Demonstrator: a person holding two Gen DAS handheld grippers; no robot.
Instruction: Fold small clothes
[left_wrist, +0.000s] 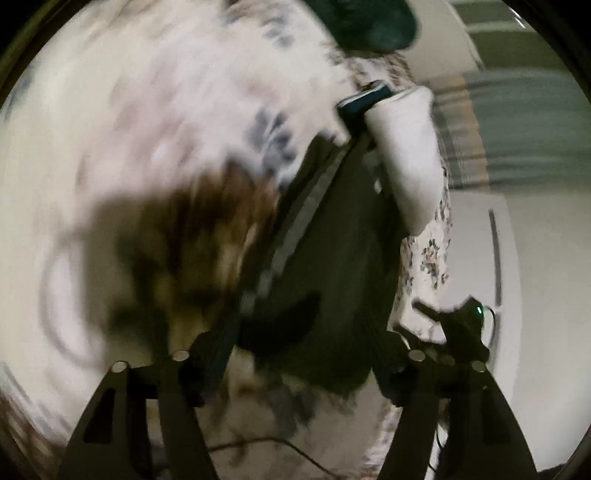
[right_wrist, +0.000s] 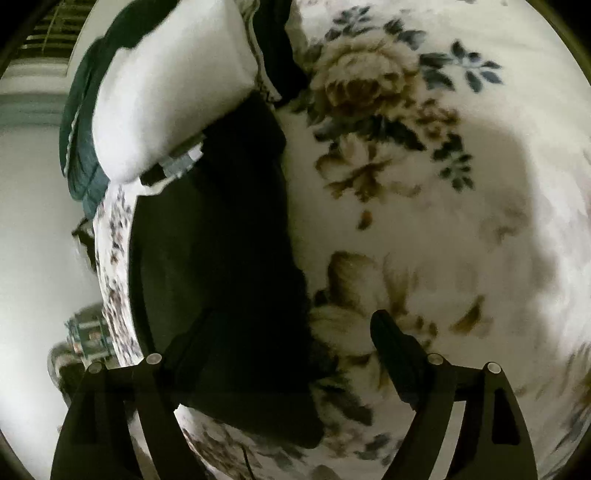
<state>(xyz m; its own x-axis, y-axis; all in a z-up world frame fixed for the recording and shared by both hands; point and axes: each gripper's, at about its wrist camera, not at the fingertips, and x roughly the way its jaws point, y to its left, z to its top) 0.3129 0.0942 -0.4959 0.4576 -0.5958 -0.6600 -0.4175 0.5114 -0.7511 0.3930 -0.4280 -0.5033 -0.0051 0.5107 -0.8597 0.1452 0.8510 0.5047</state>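
1. While my right tongs hover low over the bed, their jaws stand wide apart with nothing between them. One finger is over the dark garment, the other over bare floral blanket.
2. My left tongs also read as apart, with the dark garment lying beyond the tips. That view is badly smeared by motion, so I cannot say whether either tip touches cloth.
3. The garment lies long and mostly flat on the blanket. Its far end runs up against the white pillow, and its near end reaches almost under my right tongs. One long side follows the bed's edge. It is too dark to tell sleeves, legs or seams.
4. Step in hand, as I judge it: approach before a grasp. No fold is visibly made, so the task looks early.
5. The next move calls for each pair to settle on a corner or edge at the near end, then pinch the top layer only and leave the plush blanket out of the bite.
6. The pillow crowds the far end, so carrying the near end over needs care.
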